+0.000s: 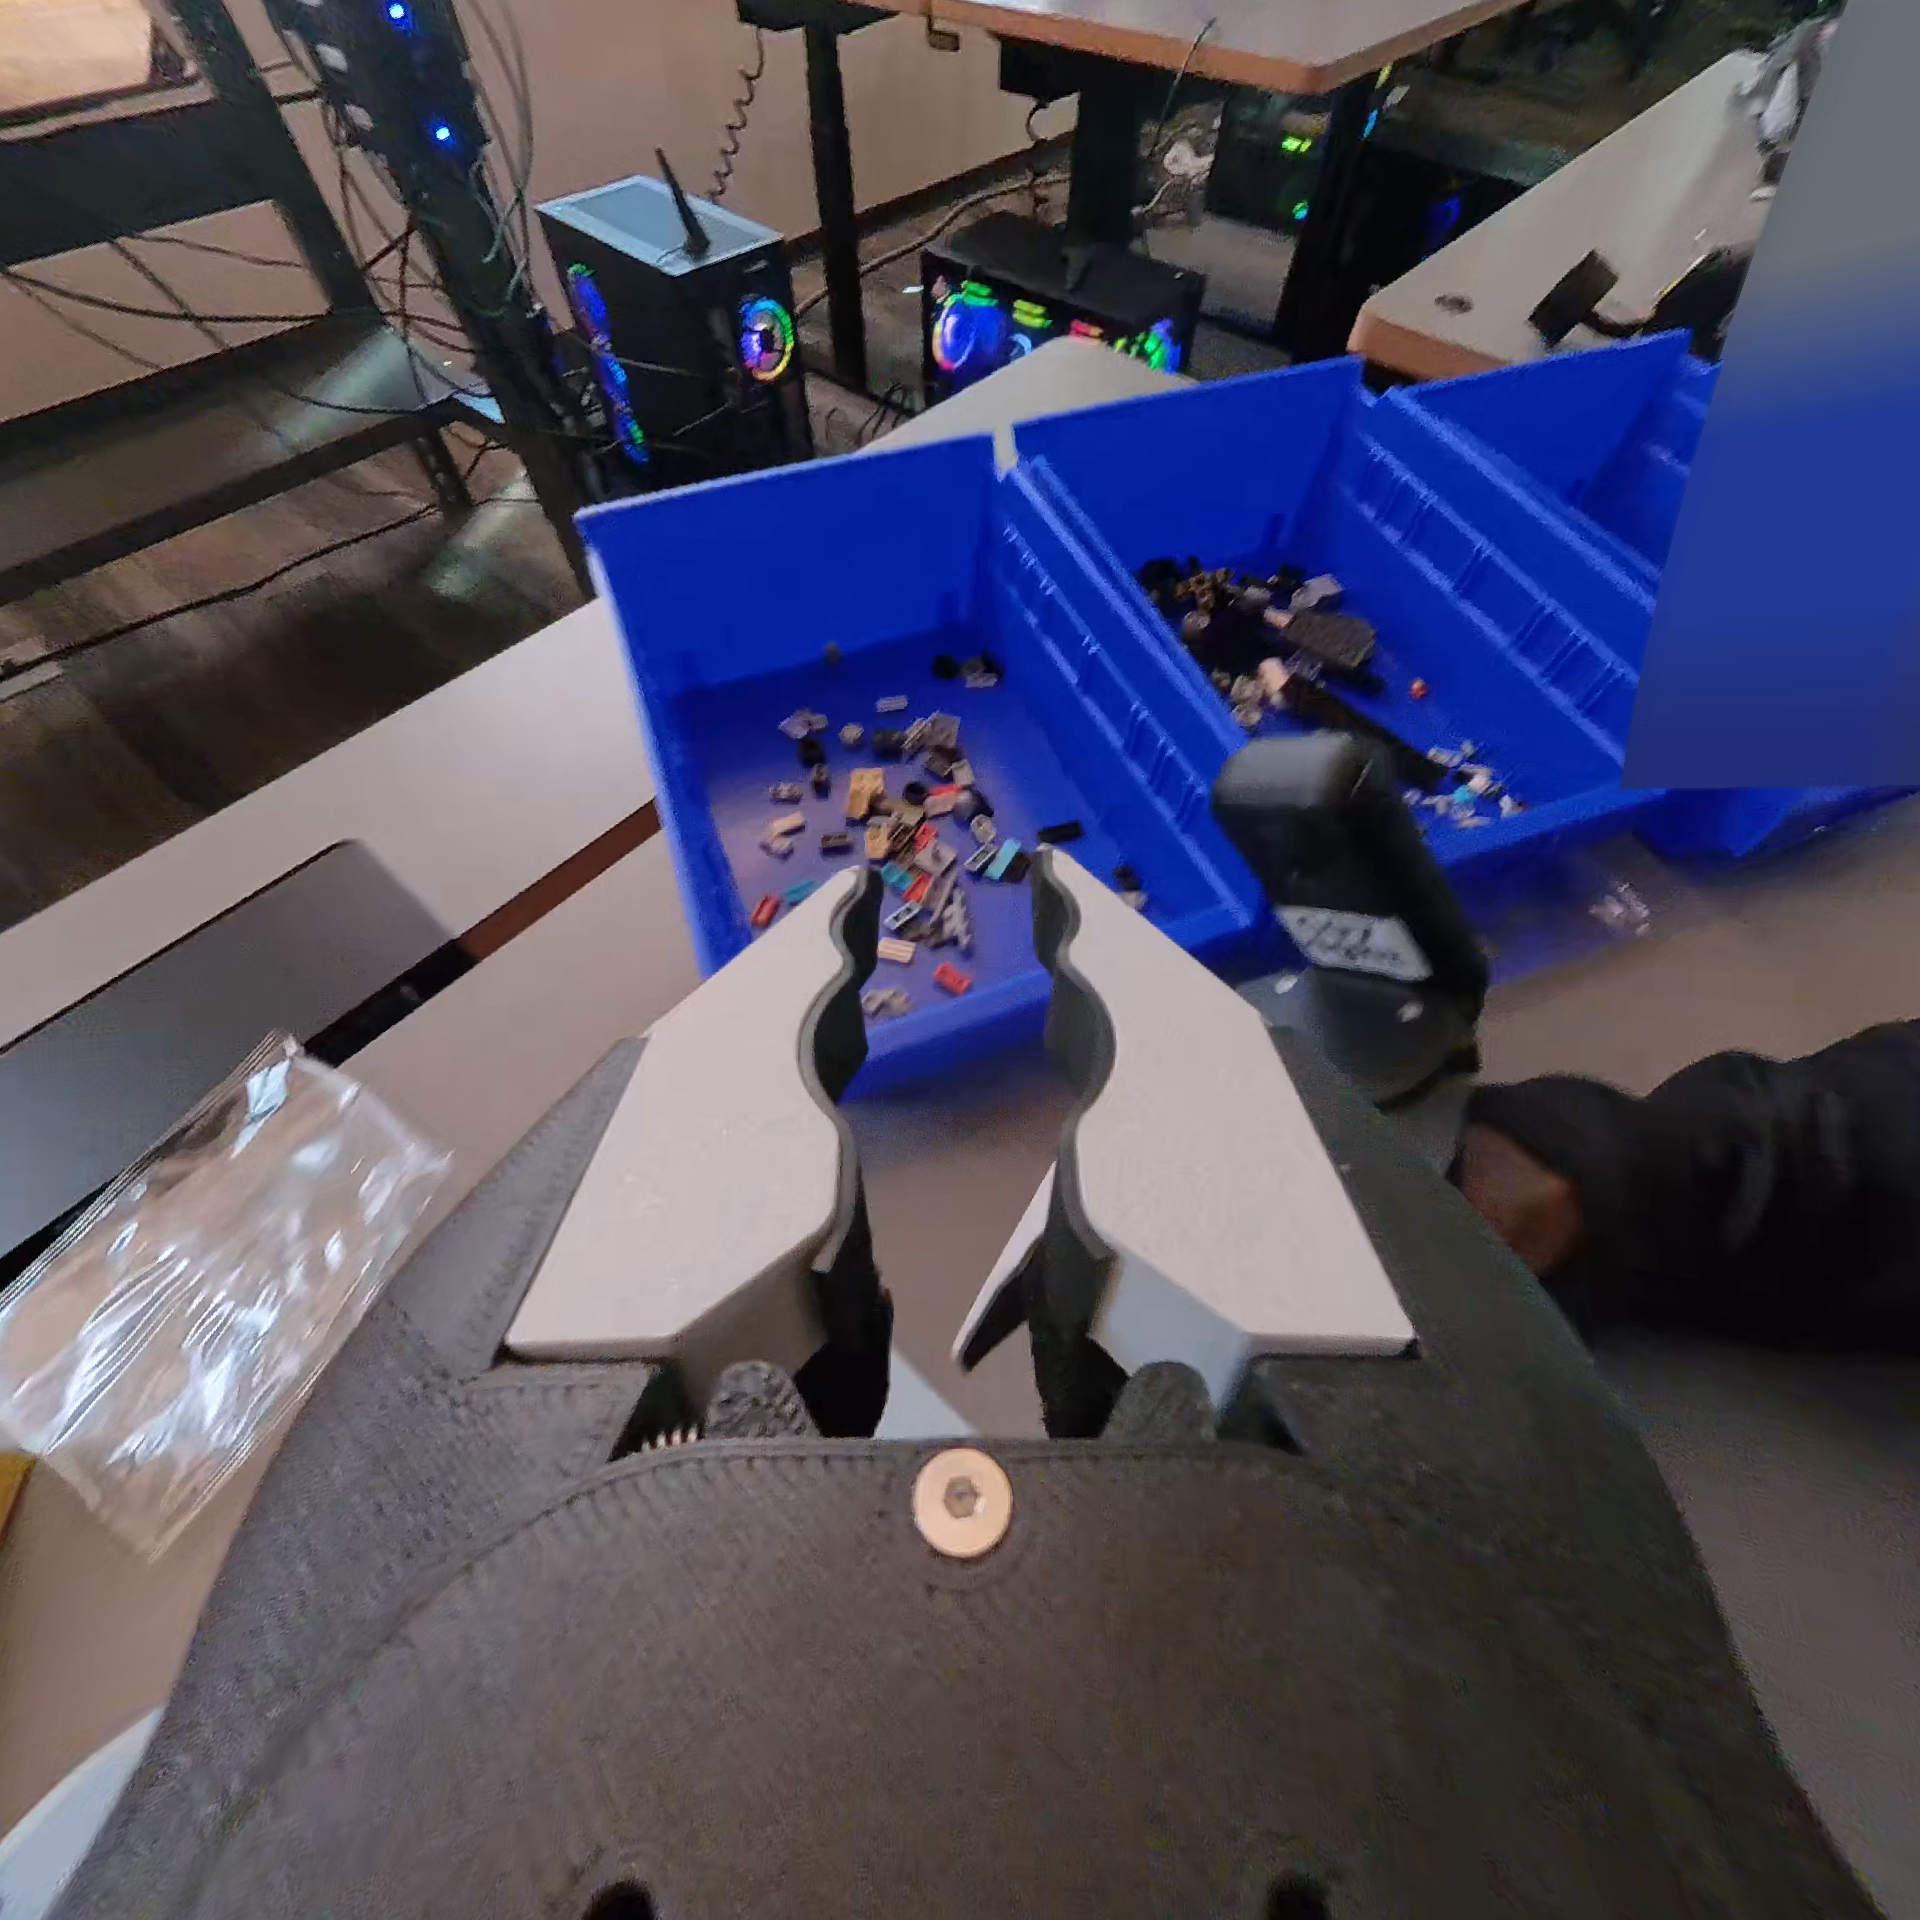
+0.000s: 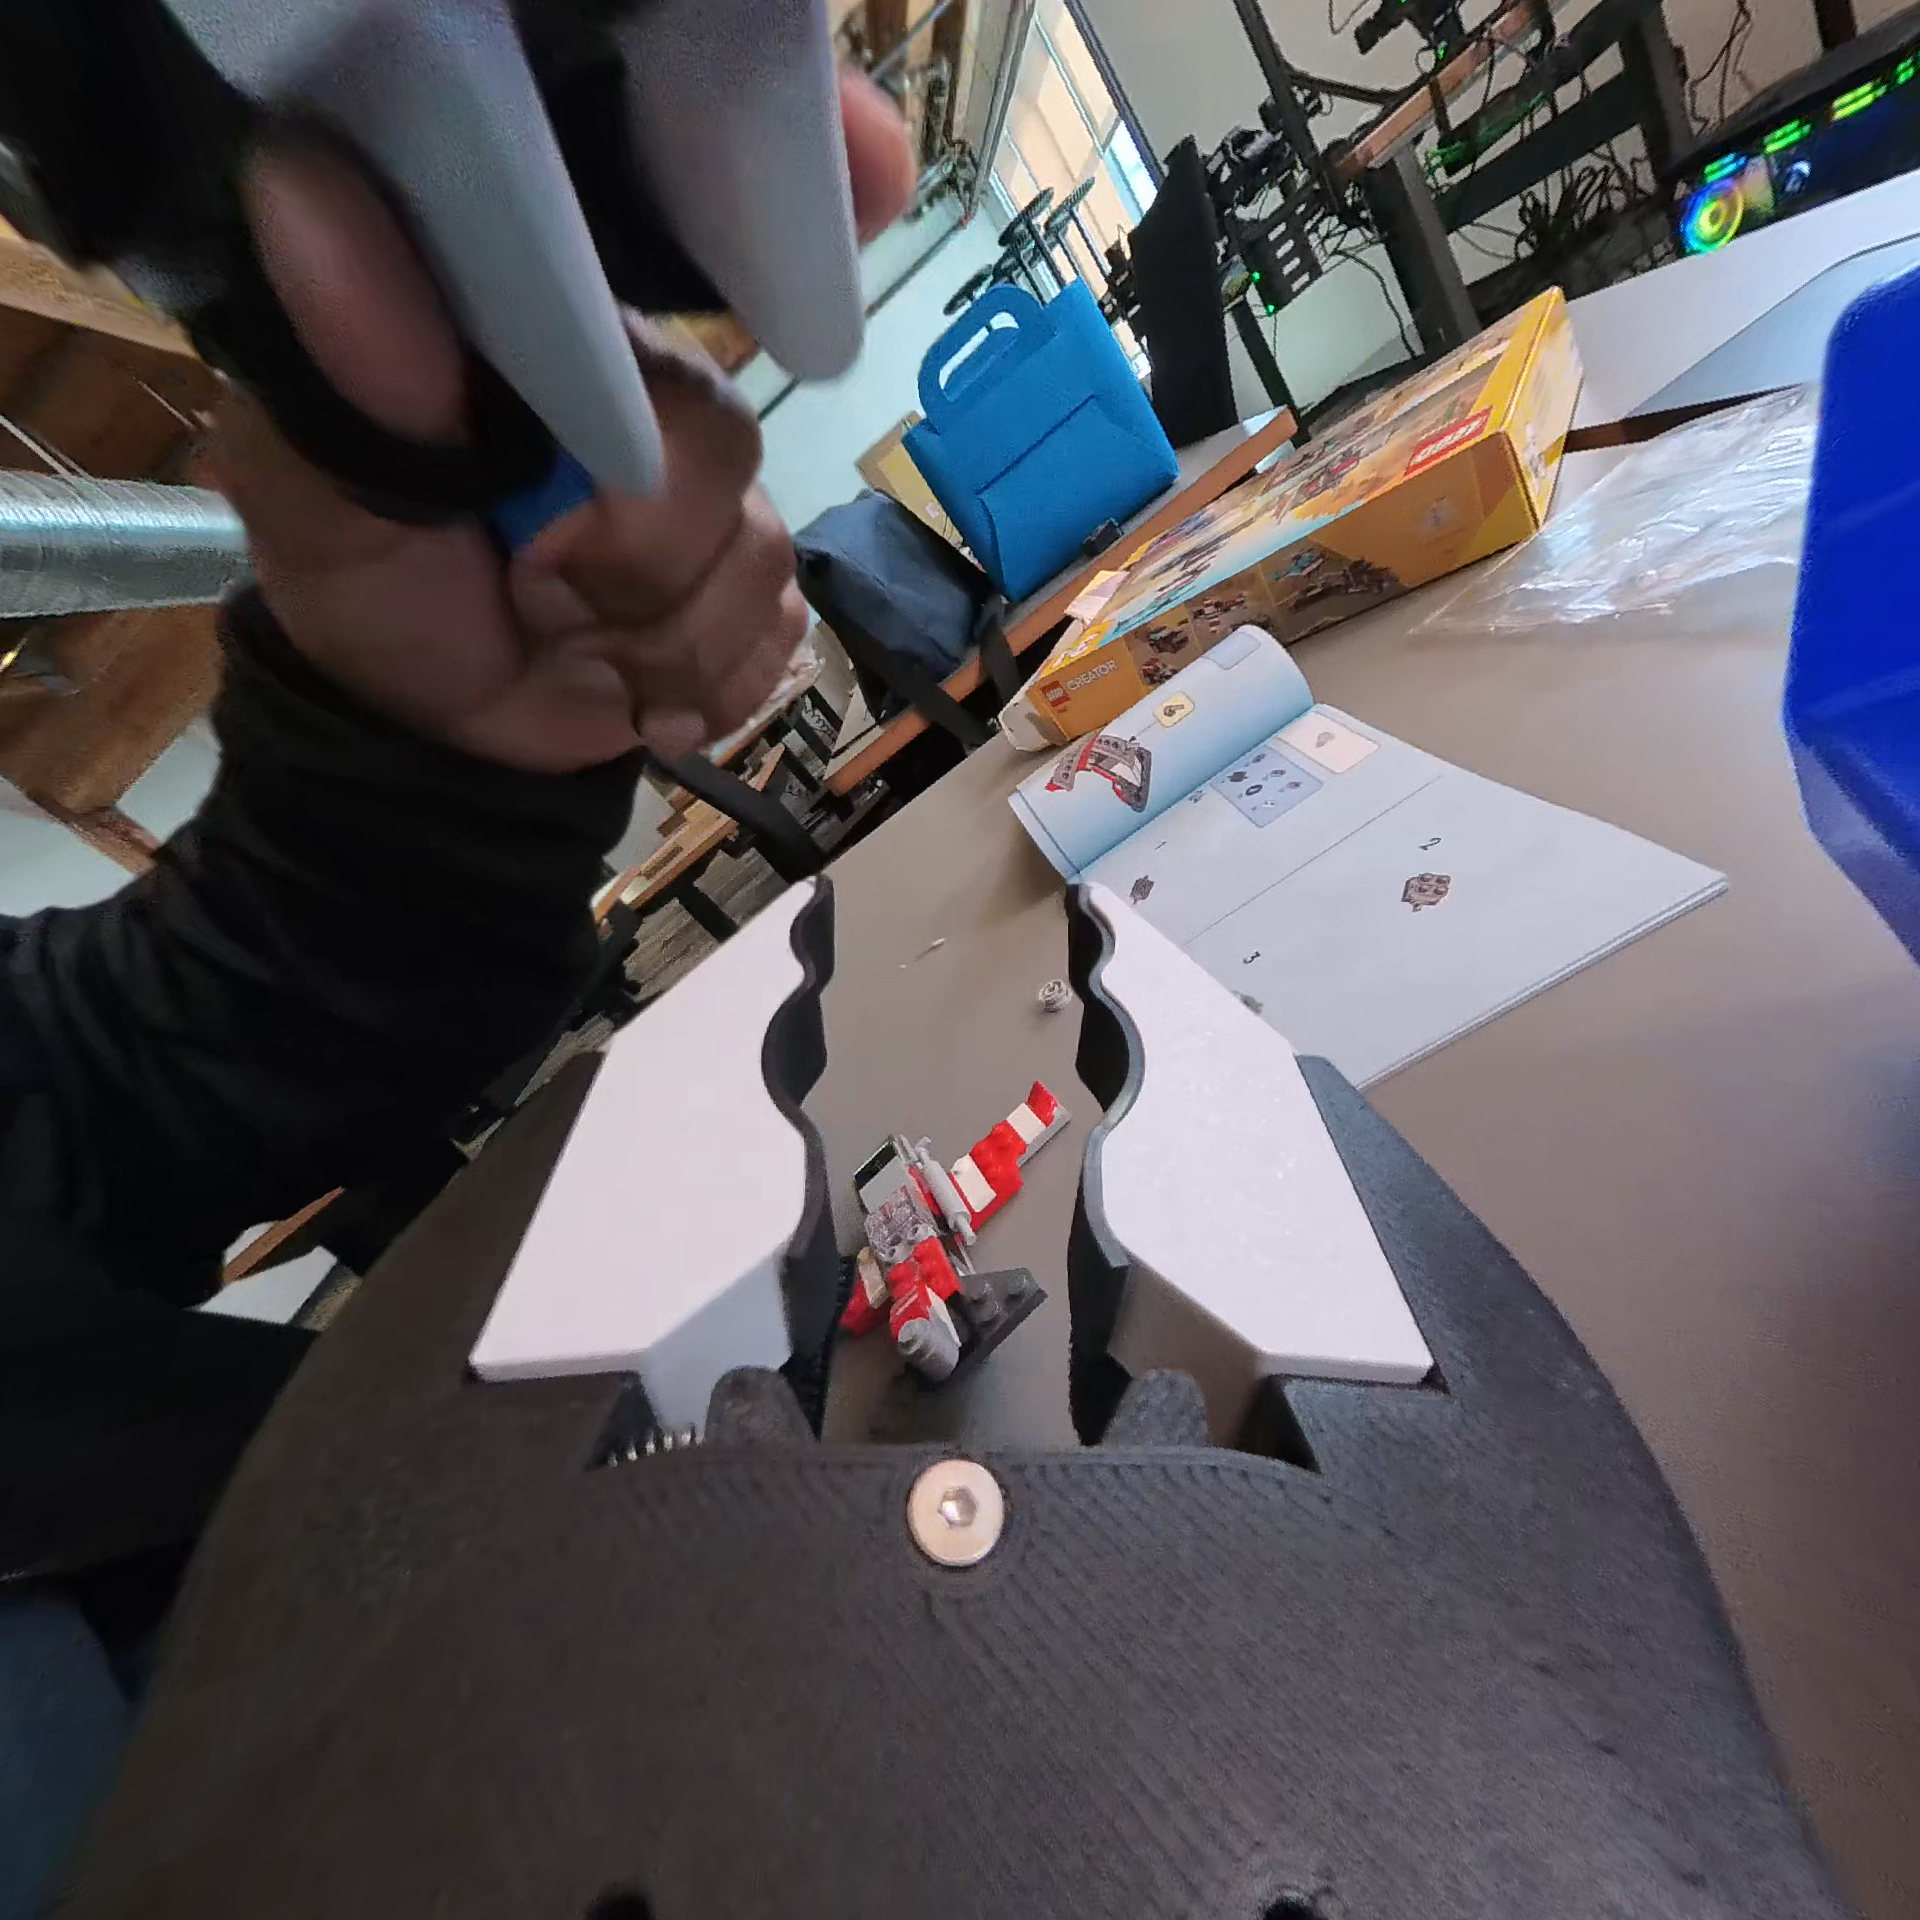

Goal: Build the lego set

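My left gripper (image 1: 948, 868) is open and empty, held above the near end of a blue bin (image 1: 831, 582) that holds several small loose lego pieces (image 1: 904, 821). A second blue bin (image 1: 1455, 540) to its right holds darker pieces (image 1: 1299, 634). My right gripper (image 2: 951, 904) is open and empty, low over the grey table. A partly built red, white and grey lego model (image 2: 935, 1226) lies on the table between its fingers, touching neither. A small grey piece (image 2: 1054, 995) lies just beyond the tips. The other gripper shows in the left wrist view (image 1: 1340, 883) beside the bin.
An open instruction booklet (image 2: 1351, 862) lies right of the model, with the yellow set box (image 2: 1330, 540) behind it. Clear plastic bags (image 1: 187, 1278) lie on the table at the left. A person's hand and black sleeve (image 2: 436, 582) hold the left gripper, high at the left. A third blue bin (image 1: 1621, 436) stands farther right. Left tips to right tips: about 12 cm.
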A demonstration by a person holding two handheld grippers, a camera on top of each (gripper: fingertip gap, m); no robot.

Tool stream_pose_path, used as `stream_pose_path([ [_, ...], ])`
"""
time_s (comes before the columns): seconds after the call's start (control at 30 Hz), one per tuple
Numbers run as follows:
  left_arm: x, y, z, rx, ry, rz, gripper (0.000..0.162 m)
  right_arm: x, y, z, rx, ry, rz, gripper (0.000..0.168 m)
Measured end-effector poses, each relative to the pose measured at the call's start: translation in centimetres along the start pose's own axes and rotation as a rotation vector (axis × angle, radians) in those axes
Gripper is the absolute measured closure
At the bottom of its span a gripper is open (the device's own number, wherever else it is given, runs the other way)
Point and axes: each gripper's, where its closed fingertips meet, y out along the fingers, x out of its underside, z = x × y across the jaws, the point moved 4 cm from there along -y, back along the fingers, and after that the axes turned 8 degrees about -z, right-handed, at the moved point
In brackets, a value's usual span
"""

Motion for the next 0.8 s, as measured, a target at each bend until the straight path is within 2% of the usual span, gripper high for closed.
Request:
stream_pose_path([
  [0.2, -4.2, 2.4, 3.8, 0.131, 0.019, 0.023, 0.132, -0.1, 0.2, 0.9, 0.017, 0.064, -0.007, 0.123],
  [0.5, -8.7, 7.6, 11.9, 0.325, 0.161, -0.130, 0.132, 0.4, 1.0, 1.8, 0.064, 0.101, -0.078, 0.123],
  [0.67, -8.7, 12.4, 17.1, 0.382, 0.207, -0.315, 0.132, 0.6, 1.4, 2.1, 0.076, 0.121, -0.104, 0.123],
  [0.8, -6.9, 16.7, 20.4, 0.386, 0.279, -0.505, 0.132, 0.7, 1.5, 2.2, 0.081, 0.126, -0.118, 0.123],
])
